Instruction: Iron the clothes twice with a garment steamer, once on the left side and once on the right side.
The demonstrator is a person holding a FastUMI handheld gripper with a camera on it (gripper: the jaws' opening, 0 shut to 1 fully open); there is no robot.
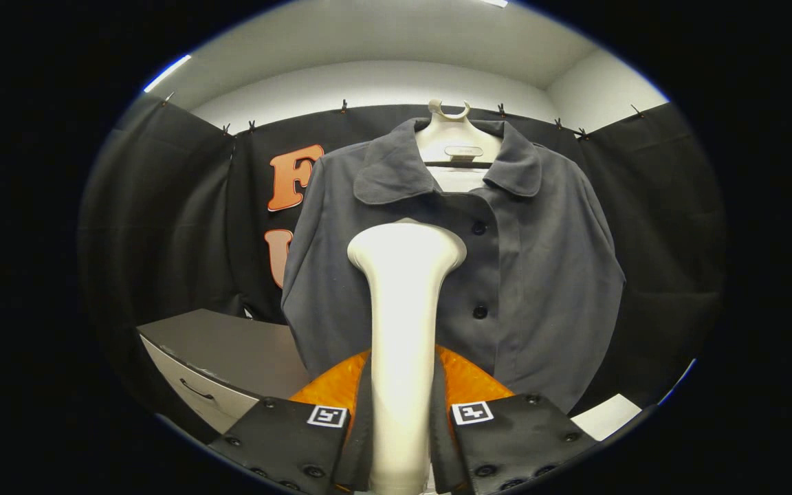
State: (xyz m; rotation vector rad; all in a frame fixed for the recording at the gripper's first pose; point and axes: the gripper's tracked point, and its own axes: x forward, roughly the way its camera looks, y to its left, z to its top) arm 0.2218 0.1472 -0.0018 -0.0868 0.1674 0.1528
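Item: gripper (401,412), one. Its two fingers are clamped on the handle of the steamer (403,309), one on either side.

Item: steamer, one, pale. It stands upright between the fingers; its flared head sits in front of the jacket's chest, a little left of the button line. Whether the head touches the cloth cannot be told.

Item: jacket (533,275), one, dark grey, collared. It hangs facing the gripper, beyond the fingers, against the booth's far wall.

Item: hanger (452,134), one, pale, hook at the top, showing inside the open collar.

Item: buttons (479,311), two counted down the front; any others are hidden or too small to tell.

Item: cabinet (231,357), one, grey with a drawer handle, low on the left, near the jacket's hem.

Step in hand, as judged: a pass on the left panel, with the head high on the chest. To do it well, the head should stay flat and lightly against the cloth, travel straight down in one slow line, keep clear of the buttons, and hold the handle upright so the grip does not twist. The right panel, beyond the buttons, would take the second pass.
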